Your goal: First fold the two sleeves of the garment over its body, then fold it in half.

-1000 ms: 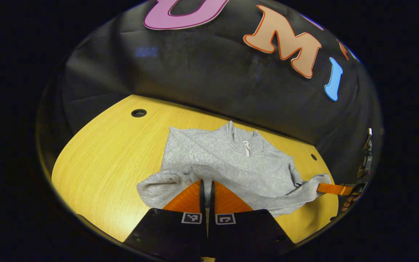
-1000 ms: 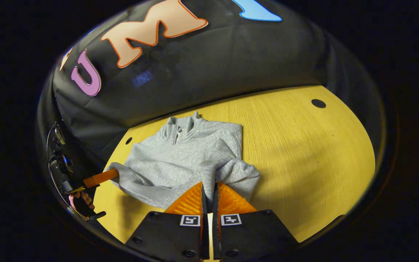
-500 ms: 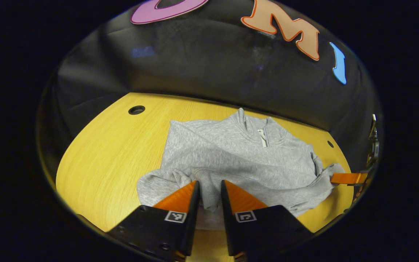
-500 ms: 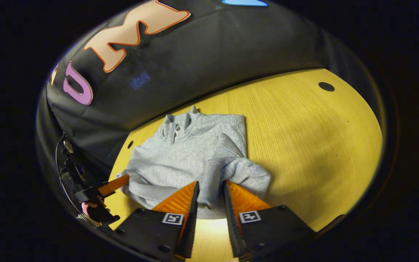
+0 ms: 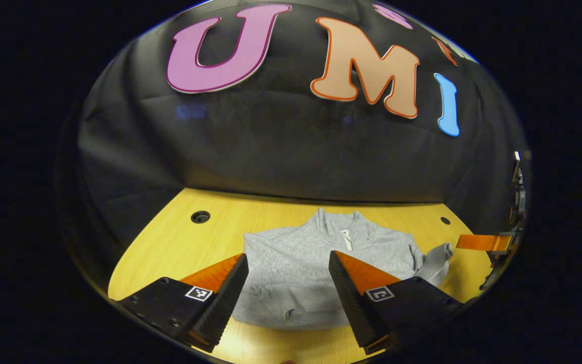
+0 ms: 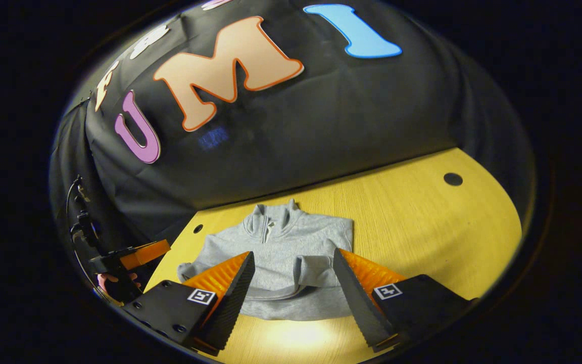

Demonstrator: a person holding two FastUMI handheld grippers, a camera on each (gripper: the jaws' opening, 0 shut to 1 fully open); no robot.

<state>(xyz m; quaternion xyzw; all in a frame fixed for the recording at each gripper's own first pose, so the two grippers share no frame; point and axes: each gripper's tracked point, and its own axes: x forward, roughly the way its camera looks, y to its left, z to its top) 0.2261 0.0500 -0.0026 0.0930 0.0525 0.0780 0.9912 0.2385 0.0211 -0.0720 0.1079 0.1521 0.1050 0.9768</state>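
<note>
Two fingers of the left gripper [image 5: 287, 283] stand wide apart in the left gripper view, holding nothing, with the grey garment [image 5: 316, 268] lying flat on the yellow table [image 5: 170, 247] just ahead of and between them. Its collar [image 5: 340, 226] points away from the tool, toward the black wall [image 5: 271, 151]. One sleeve [image 5: 435, 263] lies bunched off to the tool's right, and beyond it the right gripper [image 5: 480, 242] pokes in at the edge; whether it touches the cloth is hard to say from there. Two round holes in the table, one [image 5: 200, 217] ahead to the left and another [image 5: 445, 220] ahead to the right. In the right gripper view, the right gripper's own fingers are likewise spread wide and empty, the garment between and just past them. A sleeve lies folded across its body near the right finger. The left gripper sits far to the tool's left, apart from the garment, held by a hand [image 6: 111, 280].
</note>
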